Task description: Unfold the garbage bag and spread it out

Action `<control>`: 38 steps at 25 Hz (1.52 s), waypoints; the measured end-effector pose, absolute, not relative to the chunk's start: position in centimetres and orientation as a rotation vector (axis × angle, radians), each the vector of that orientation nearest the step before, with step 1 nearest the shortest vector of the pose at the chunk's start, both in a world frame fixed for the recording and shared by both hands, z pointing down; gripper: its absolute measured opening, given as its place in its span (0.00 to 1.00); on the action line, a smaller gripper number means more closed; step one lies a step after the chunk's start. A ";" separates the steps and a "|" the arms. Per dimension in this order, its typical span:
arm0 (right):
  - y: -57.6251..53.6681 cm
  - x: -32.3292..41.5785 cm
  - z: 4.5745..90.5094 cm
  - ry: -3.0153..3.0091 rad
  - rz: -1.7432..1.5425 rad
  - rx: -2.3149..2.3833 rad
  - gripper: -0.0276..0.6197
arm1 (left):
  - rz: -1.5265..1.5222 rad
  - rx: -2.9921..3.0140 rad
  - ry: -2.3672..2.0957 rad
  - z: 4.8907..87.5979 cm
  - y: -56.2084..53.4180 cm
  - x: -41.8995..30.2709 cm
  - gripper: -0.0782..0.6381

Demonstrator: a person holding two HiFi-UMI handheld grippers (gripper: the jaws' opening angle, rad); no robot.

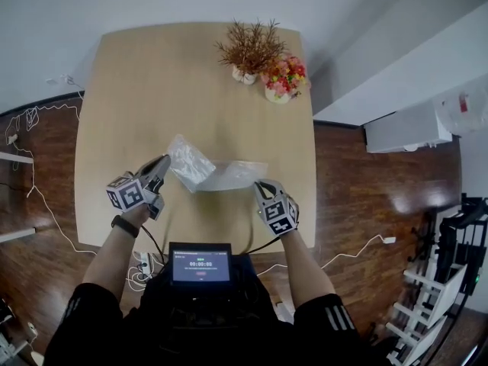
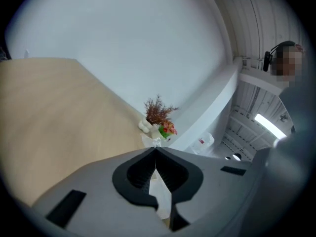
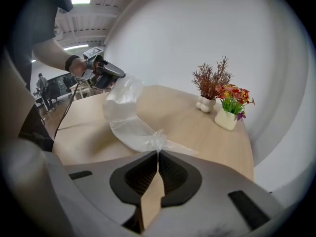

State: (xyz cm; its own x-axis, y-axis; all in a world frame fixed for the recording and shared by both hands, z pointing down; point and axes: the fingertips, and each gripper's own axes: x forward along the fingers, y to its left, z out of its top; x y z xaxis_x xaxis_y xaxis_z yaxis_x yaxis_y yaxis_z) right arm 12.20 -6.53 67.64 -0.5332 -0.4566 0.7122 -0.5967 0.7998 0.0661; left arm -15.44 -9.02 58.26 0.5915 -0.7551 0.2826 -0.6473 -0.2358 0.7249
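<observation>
Garbage bag [image 1: 207, 171]: clear, crumpled, over the table [image 1: 145, 90] toward 6 o'clock, strung between both grippers.
Long axis: 9 to 3 o'clock, head view.
Left gripper [image 1: 163, 164]: clamped on the 9 o'clock end.
Right gripper [image 1: 258, 184]: clamped on the 3 o'clock end.
Coming move: I'd pull outward along that axis; neither hand is nearer.
Views: right gripper view shows the left end lifted off the table; left gripper view, only a sliver of film.
</observation>
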 end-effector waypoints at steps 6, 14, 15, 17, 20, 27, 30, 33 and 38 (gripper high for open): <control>-6.4 12.8 68.7 -2.197 0.280 0.786 0.09 | -0.100 1.817 -1.345 61.8 -6.0 -25.3 0.11; -5.6 13.4 70.9 -2.138 0.351 0.784 0.09 | 0.025 1.652 -1.485 67.5 -3.1 -31.7 0.13; -5.5 13.6 71.2 -2.130 0.358 0.782 0.09 | 0.065 1.650 -1.490 68.1 -2.9 -32.0 0.17; -5.2 13.7 71.6 -2.117 0.369 0.774 0.09 | 0.162 1.662 -1.487 68.9 -2.3 -32.1 0.24; -4.9 13.8 72.2 -2.111 0.389 0.758 0.09 | 0.315 1.674 -1.482 70.1 -1.5 -32.2 0.30; -4.3 13.9 73.2 -2.097 0.409 0.728 0.09 | 0.563 1.669 -1.470 71.9 -0.1 -33.2 0.39; -4.3 13.7 73.2 -2.101 0.415 0.718 0.09 | 0.598 1.725 -1.502 70.3 -0.9 -33.4 0.39; -4.4 13.6 72.9 -2.109 0.412 0.718 0.09 | 0.712 1.864 -1.501 67.9 -2.7 -32.0 0.35; -4.3 13.5 72.9 -2.111 0.408 0.710 0.09 | 1.019 2.118 -1.304 66.3 -6.3 -25.0 0.34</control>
State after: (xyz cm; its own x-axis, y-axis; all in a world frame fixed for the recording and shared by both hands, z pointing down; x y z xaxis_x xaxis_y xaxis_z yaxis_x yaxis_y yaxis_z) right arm 13.48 -4.32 72.89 -0.4779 -0.3410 0.8096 -0.6178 0.7856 -0.0338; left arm -25.00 -6.34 66.33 0.2802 -0.5596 0.7800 -0.8921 -0.4517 -0.0035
